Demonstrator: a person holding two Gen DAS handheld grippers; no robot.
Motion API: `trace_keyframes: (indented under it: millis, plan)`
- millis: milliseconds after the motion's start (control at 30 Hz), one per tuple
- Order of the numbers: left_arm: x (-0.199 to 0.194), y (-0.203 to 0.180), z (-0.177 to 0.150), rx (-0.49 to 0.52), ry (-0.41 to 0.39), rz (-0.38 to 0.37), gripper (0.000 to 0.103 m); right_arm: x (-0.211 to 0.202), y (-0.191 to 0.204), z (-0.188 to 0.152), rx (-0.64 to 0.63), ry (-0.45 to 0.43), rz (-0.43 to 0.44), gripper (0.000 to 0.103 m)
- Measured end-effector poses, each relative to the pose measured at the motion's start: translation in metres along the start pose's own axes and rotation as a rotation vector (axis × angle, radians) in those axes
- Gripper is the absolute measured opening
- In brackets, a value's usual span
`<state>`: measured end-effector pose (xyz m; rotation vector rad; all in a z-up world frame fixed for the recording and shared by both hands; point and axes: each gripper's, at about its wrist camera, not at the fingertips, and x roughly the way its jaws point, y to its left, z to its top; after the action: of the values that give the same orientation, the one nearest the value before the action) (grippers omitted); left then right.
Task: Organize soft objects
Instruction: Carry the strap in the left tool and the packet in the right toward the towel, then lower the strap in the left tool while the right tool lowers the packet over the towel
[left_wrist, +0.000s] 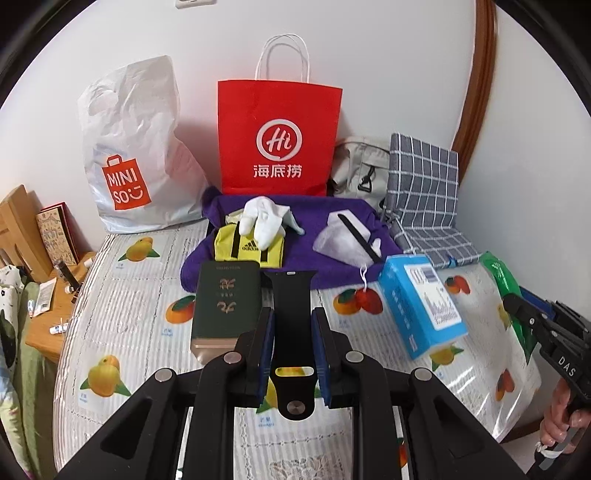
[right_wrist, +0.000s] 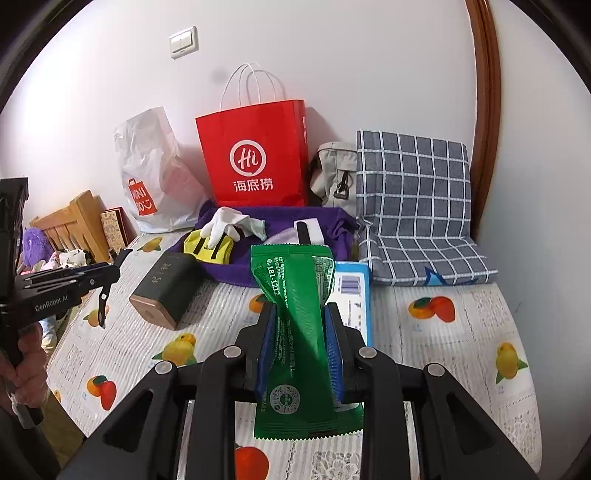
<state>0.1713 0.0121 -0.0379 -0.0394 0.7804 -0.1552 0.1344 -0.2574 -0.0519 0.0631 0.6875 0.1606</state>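
Observation:
My left gripper (left_wrist: 292, 316) is shut on a black watch strap (left_wrist: 291, 310), held above the fruit-print tablecloth. My right gripper (right_wrist: 300, 314) is shut on a green foil packet (right_wrist: 295, 295), also held above the table; it shows at the right edge of the left wrist view (left_wrist: 517, 314). At the back a purple towel (left_wrist: 332, 266) carries white gloves (left_wrist: 264, 219), a yellow Adidas cloth (left_wrist: 251, 251) and a white pouch (left_wrist: 343, 240). A dark green box (left_wrist: 223, 299) lies left of the strap.
A red Haidilao paper bag (left_wrist: 279, 136) and a white Miniso bag (left_wrist: 136, 147) stand against the wall. A grey checked cushion (right_wrist: 413, 206) and a beige bag (right_wrist: 332, 177) are at the back right. A blue box (left_wrist: 421, 299) lies on the right. A wooden shelf (left_wrist: 22, 229) stands left.

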Motion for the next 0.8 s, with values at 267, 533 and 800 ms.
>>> trace_keyframes:
  millis: [267,533,800]
  plan:
    - [0.008,0.006,0.015,-0.006,-0.016,0.009,0.02,0.007,-0.001,0.02,-0.01,-0.015,-0.006,0.026]
    - [0.018,0.014,0.026,-0.023,-0.013,0.008,0.02,0.016,-0.002,0.037,-0.007,-0.021,0.004,0.026]
    - [0.029,0.021,0.04,-0.032,-0.019,0.012,0.02,0.035,0.001,0.05,-0.012,-0.014,0.022,0.026]
